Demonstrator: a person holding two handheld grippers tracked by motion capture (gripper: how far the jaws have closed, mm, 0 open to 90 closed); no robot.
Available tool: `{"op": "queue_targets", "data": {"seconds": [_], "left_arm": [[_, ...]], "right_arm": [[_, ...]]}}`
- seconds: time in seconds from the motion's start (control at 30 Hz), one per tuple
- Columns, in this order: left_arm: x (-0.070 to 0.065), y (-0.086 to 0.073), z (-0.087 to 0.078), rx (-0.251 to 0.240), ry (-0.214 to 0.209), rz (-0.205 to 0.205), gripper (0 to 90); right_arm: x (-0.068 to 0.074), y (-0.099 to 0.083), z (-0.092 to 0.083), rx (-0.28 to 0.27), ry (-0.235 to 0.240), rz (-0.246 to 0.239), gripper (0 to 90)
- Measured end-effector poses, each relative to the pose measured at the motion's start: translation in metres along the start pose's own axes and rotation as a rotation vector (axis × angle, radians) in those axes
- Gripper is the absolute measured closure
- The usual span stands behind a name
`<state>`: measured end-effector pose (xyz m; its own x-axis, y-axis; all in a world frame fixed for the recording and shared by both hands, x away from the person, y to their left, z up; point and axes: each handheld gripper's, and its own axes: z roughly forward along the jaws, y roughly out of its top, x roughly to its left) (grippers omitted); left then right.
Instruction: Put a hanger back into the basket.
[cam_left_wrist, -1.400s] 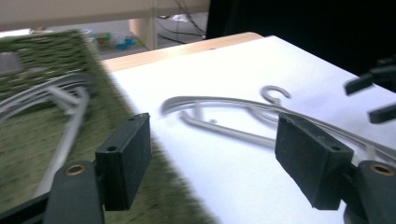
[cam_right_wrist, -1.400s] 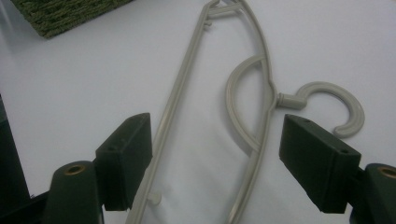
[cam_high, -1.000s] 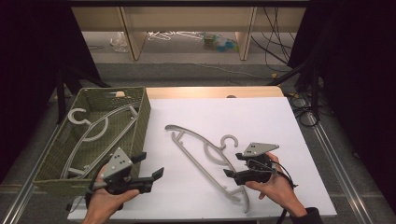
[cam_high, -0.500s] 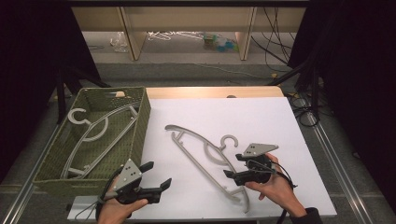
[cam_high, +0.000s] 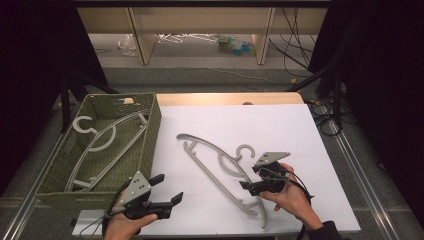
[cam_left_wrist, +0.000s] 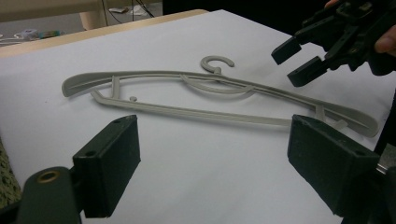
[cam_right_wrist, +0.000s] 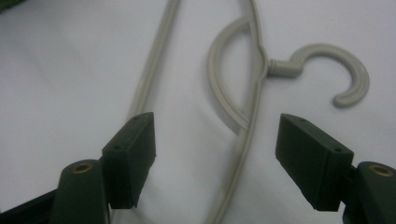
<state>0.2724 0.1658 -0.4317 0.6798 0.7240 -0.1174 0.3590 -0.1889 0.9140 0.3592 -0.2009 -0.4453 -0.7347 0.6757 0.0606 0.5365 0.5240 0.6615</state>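
From the high view, a grey hanger (cam_high: 220, 172) lies flat on the white table (cam_high: 300, 130), right of the green basket (cam_high: 150, 135). The right gripper (cam_high: 250, 179) hovers just beside its hook, seemingly not touching. In the left gripper view, the left gripper (cam_left_wrist: 212, 163) gapes wide, short of the hanger. In the right gripper view, the jaws have just been closing, still wide astride the hanger's bar.

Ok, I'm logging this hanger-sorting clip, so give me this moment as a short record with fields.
work surface: white table
hanger on table: grey, lying flat
basket: green woven, at the table's left edge
hanger in basket: grey, lying inside
right gripper: over the table hanger near its hook, jaws open and just been closing a little, top bar between them, not pressed
left gripper: open, holding nothing, near the front edge
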Motion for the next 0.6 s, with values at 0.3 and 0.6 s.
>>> {"op": "queue_targets", "data": {"seconds": [0.3,0.6], "left_arm": [[-0.003,-0.001,0.000,-0.009,-0.012,-0.008,17.0],[-0.002,-0.001,0.001,-0.002,-0.020,0.000,17.0]], "right_arm": [[-0.010,0.002,0.024,0.135,-0.021,0.033,40.5],[-0.010,0.006,0.036,0.222,-0.029,-0.005,51.3]]}}
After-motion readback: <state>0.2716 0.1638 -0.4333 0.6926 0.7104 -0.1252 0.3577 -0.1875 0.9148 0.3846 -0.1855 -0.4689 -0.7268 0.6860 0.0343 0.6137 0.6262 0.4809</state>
